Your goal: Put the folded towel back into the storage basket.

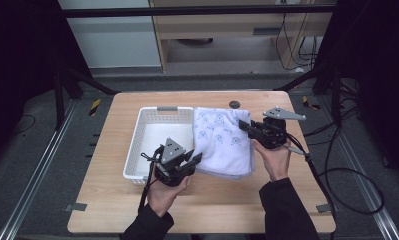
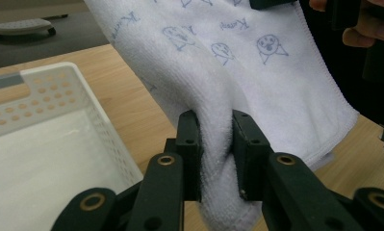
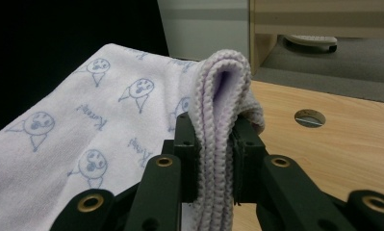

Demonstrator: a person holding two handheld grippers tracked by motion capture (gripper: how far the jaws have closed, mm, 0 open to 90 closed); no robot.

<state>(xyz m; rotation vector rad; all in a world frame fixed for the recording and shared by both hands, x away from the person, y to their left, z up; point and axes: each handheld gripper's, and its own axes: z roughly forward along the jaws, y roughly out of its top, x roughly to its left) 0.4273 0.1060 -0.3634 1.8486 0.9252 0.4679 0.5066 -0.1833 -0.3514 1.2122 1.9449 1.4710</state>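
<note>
A folded white towel (image 1: 221, 142) printed with small blue cartoon faces lies on the wooden table, just right of a white perforated basket (image 1: 137, 145). My left gripper (image 1: 196, 159) is shut on the towel's near left edge; in the left gripper view a thick fold of towel (image 2: 216, 144) is pinched between the jaws. My right gripper (image 1: 243, 125) is shut on the towel's far right edge, where the layered hem (image 3: 218, 144) stands squeezed between the jaws. The towel (image 3: 83, 139) slopes away to the left in the right gripper view.
The basket (image 2: 40, 86) looks empty inside. A round cable hole (image 1: 234, 104) sits in the table behind the towel, also seen as the hole (image 3: 309, 118) in the right gripper view. Cables trail off the table's right side. Dark frame legs flank the table.
</note>
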